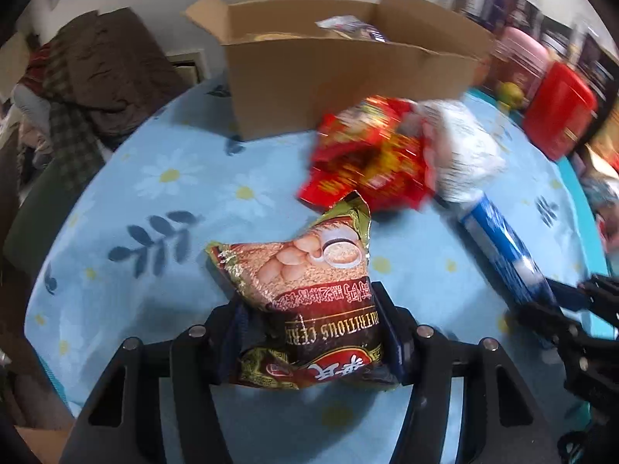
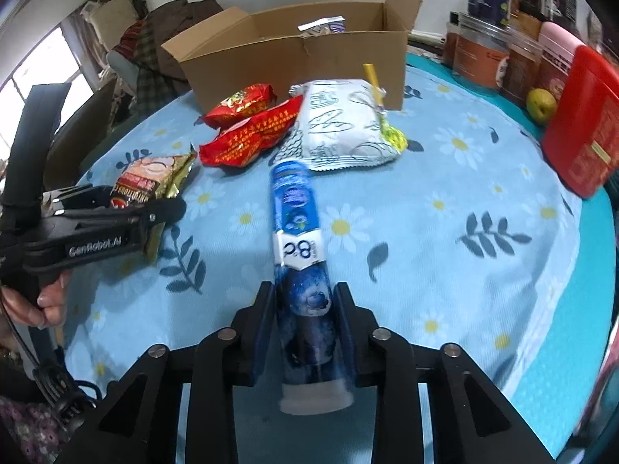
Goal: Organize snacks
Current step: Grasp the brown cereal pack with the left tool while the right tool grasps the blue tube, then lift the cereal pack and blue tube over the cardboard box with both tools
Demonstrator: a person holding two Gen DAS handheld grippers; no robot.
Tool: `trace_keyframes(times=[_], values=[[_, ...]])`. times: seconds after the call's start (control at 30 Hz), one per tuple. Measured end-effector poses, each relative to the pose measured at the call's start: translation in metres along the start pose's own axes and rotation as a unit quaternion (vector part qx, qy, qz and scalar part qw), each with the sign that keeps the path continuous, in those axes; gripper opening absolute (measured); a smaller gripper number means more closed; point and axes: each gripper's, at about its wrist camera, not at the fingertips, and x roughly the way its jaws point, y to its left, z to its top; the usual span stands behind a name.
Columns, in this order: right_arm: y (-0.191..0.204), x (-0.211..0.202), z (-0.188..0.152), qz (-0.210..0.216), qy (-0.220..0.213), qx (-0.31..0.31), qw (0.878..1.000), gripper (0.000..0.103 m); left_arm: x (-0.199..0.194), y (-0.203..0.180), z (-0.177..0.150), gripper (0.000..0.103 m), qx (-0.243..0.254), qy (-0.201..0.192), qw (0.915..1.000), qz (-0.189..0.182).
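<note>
the left tongs (image 1: 309,332) are clamped on the near end of the cereal pouch (image 1: 305,282), which lies on the counter (image 1: 154,290) and points away toward the cardboard box (image 1: 329,81). ahead of them and to their right sit two red snack packs (image 2: 247,131) and a white snack bag (image 2: 344,123), just short of the box, which already shows a few packets inside. the right tongs (image 2: 305,324) are squeezed onto the blue tube of snacks (image 2: 298,239), gripping its near part while the far end reaches toward the white bag. the step in hand looks like a double pick-up: both items gripped, neither yet clearly lifted. the next move likely calls for raising each clear of the counter, carrying it forward over the red packs and the box's front wall, then releasing inside. the soft pouch may sag or slip.
</note>
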Motion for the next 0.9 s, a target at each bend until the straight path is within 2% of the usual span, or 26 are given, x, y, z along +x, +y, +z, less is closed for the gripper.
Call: trace_keyframes(times=[0.23,0.43,0.63,0.7,0.77,0.83,0.9], values=[[-0.006,-0.015,-0.022,-0.004,-0.001,0.024,1.000,0.029,-0.017,-0.034,-0.026,0.059,0.064,0.011,0.9952,-0.074],[-0.004,-0.033,-0.045,-0.007,0.011,0.024,1.000,0.029,-0.023,-0.064,-0.036,0.059,0.104,0.003,0.9905,-0.090],[-0.007,-0.036,-0.054,-0.008,0.014,0.032,0.999,0.030,-0.025,-0.061,-0.040,0.059,0.102,-0.030,0.9904,-0.088],[-0.008,-0.034,-0.053,-0.011,0.015,0.031,0.999,0.034,-0.027,-0.059,-0.046,0.060,0.102,-0.044,0.9900,-0.088],[-0.007,-0.033,-0.051,-0.012,0.014,0.025,1.000,0.042,-0.027,-0.061,-0.046,0.061,0.101,-0.049,0.9900,-0.086],[-0.007,-0.032,-0.048,-0.009,0.013,0.020,1.000,0.050,-0.027,-0.062,-0.048,0.061,0.104,-0.047,0.9903,-0.079],[-0.009,-0.029,-0.045,-0.006,0.017,0.020,1.000,0.053,-0.026,-0.067,-0.046,0.063,0.107,-0.040,0.9912,-0.067]])
